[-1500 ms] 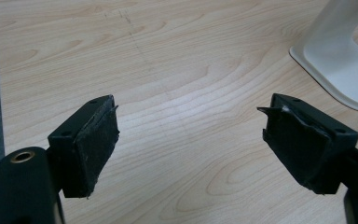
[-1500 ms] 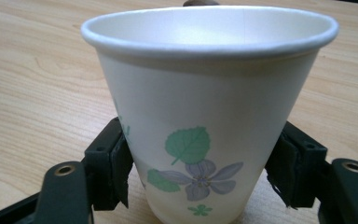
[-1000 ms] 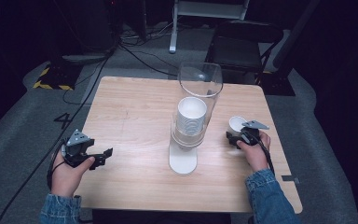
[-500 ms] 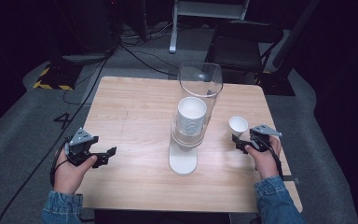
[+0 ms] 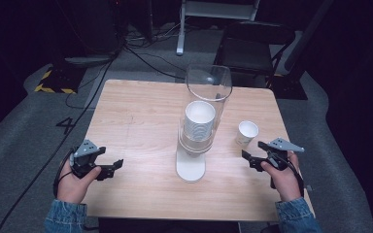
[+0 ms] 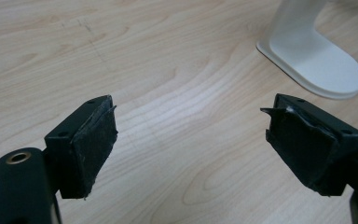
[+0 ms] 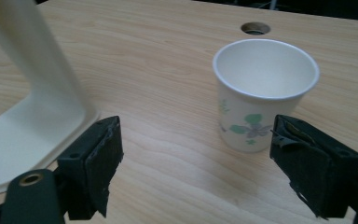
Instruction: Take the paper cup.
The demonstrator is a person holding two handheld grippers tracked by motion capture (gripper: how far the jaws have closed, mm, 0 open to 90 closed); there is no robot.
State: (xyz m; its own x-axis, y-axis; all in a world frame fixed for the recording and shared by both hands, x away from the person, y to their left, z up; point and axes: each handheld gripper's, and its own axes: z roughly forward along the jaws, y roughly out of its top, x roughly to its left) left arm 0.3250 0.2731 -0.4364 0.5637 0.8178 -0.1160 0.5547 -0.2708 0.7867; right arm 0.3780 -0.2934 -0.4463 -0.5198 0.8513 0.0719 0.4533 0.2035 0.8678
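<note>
Paper cup [image 7: 265, 93] upright on table [image 5: 141, 111], R gripper [image 7: 196, 163] just short of it, jaws apart after closing slightly, nothing between, L gripper [image 6: 191, 140] jaws apart, empty

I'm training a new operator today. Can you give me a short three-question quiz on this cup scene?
1. True or false: the cup stands upright on the table.
2. What is between the pads of the right claw?
A. the cup
B. nothing
C. the dispenser's foot
3. Which claw is nearer the dispenser foot: the left claw or the right one?

Key:
1. True; its mouth faces up.
2. B; the jaws stand open, and the cup sits beyond them, untouched.
3. Cannot tell; in the high view both sit about equally far to either side of it.
</note>
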